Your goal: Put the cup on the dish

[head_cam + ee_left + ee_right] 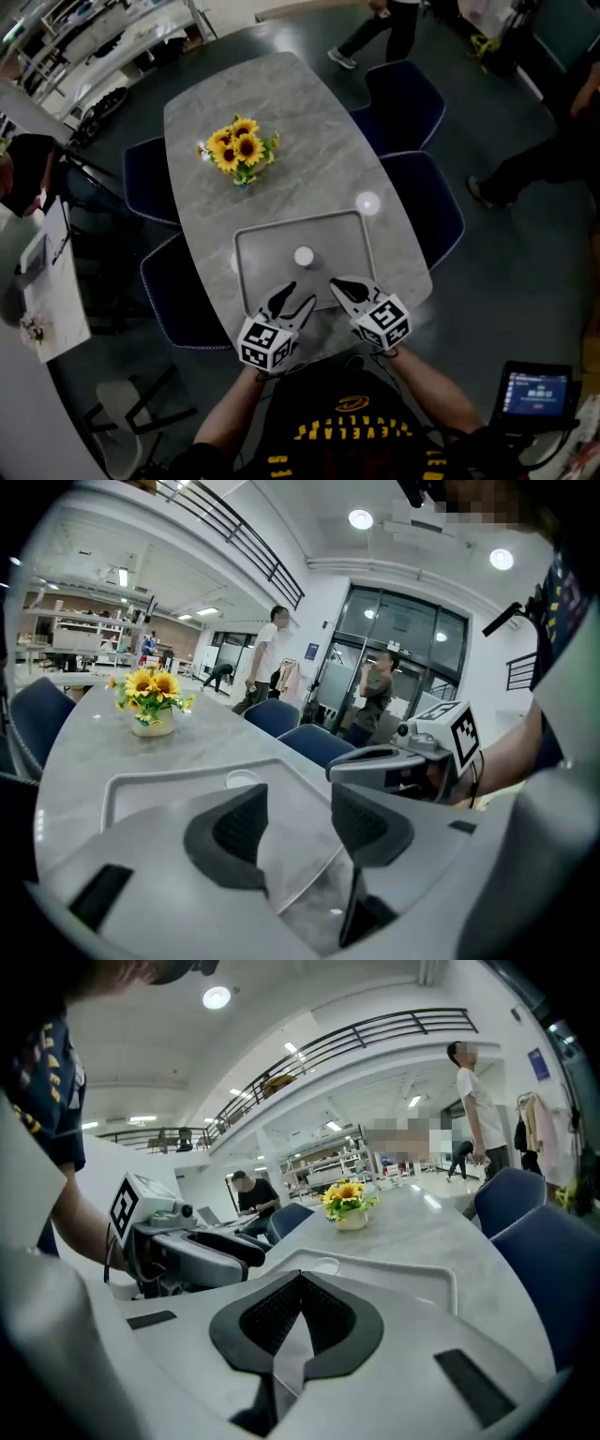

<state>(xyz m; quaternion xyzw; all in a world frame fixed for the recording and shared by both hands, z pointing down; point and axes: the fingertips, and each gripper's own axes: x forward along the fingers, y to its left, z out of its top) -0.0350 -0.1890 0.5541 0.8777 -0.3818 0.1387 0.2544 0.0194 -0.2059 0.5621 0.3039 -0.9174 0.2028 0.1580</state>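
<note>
My left hand-held gripper (299, 293) has its jaws wide, nothing between them. My right hand-held gripper (336, 283) is closed tight on nothing, pads touching. Both hang side by side over the near edge of the grey tray (267, 253) on the marble desk (309, 112), pointing forward and a bit down. White cup (303, 256) sits on the tray just ahead of both grippers, touched by neither. Sunflower vase (240, 150) stands further ahead, past the tray.

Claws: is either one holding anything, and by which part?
Nothing is held. Left claw is open and empty, right claw is shut on nothing; the cup sits alone on the tray.
</note>
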